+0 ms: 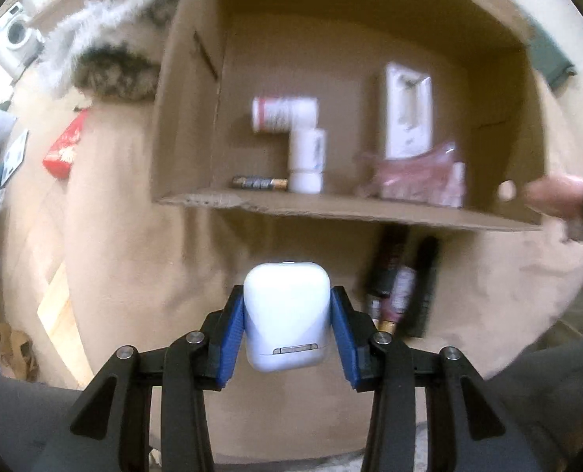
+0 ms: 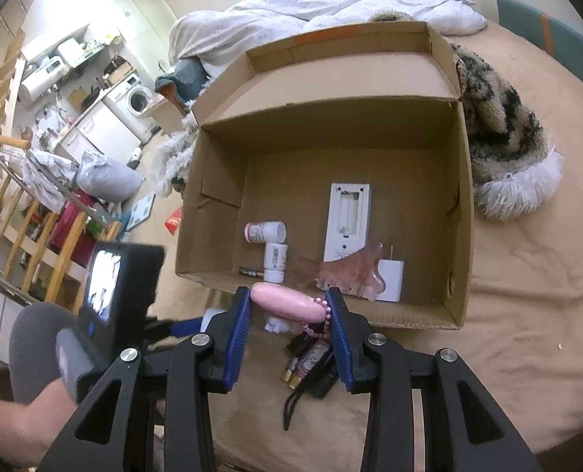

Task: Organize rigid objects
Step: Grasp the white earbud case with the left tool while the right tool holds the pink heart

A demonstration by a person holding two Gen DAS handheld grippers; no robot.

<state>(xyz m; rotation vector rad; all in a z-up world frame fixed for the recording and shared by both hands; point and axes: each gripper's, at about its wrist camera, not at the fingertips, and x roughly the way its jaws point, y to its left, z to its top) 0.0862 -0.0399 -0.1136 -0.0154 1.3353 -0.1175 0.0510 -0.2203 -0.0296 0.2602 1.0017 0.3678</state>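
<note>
My left gripper (image 1: 288, 295) is shut on a white rounded case (image 1: 287, 314), held above the tan bed just short of the open cardboard box (image 1: 330, 212). My right gripper (image 2: 288, 295) is shut on a pink oval object (image 2: 287, 303) with a bead strap, near the box's (image 2: 220, 181) front edge. In the box lie two white bottles (image 1: 283, 114), a battery (image 1: 258, 183), a white remote (image 1: 407, 114) with its back open, a pink plastic piece (image 1: 417, 177) and a white block (image 2: 391, 281). Dark small items (image 2: 315, 362) lie on the bed before the box.
A furry spotted garment (image 2: 504, 137) lies right of the box and a white duvet (image 2: 330, 4) behind it. A red packet (image 1: 63, 149) lies on the floor to the left. A person's hand (image 1: 559, 196) shows at the box's right corner. A wooden rail (image 2: 23, 212) stands at the left.
</note>
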